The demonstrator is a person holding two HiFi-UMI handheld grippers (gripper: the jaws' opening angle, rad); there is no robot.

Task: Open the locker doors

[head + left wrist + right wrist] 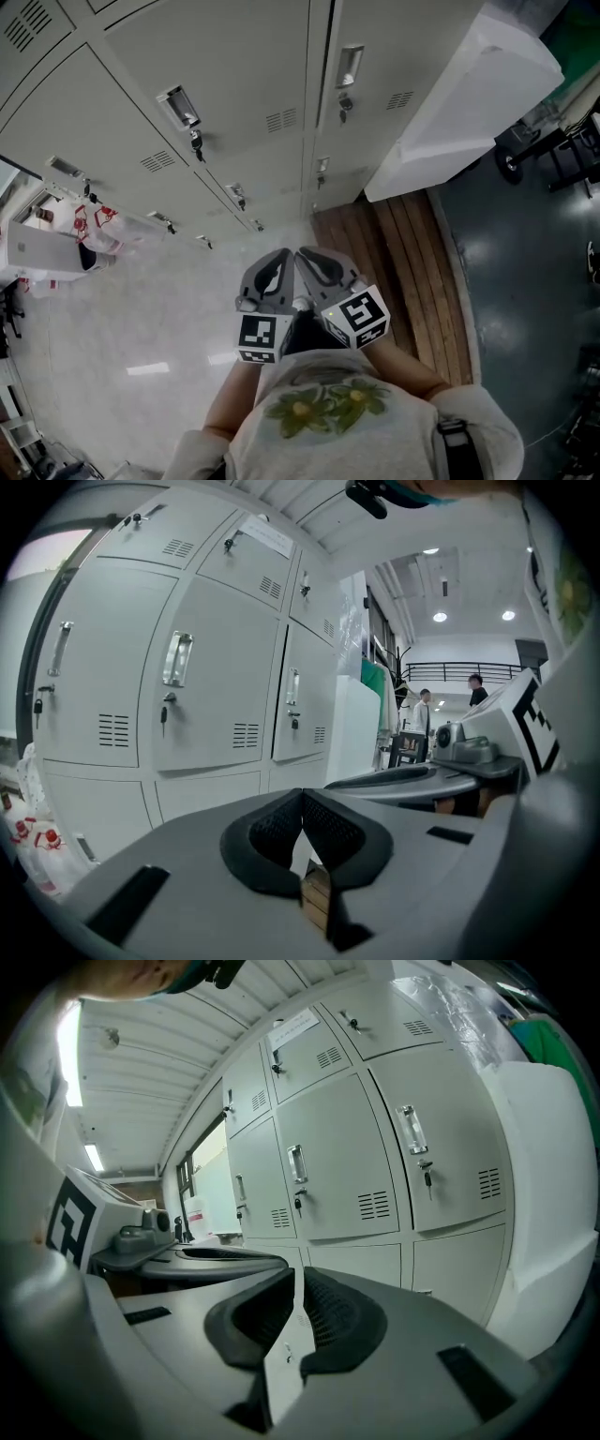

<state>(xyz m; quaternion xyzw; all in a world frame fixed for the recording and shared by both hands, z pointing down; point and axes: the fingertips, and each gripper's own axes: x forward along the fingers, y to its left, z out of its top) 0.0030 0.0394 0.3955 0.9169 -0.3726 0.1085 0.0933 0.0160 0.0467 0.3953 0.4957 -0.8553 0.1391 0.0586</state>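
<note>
Facing lockers [234, 89] | left gripper view alone: distant people [425, 710]

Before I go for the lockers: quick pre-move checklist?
1. The left claw open for a handle: not ok, shut, empty.
2. The right claw open: not ok, shut, empty.
3. The pale grey metal locker door ahead shut: ok.
4. Its chrome pull handle in view: ok.
5. Claws on the handle: not ok, both apart from it.
6. Lock with small key released: cannot tell.
</note>
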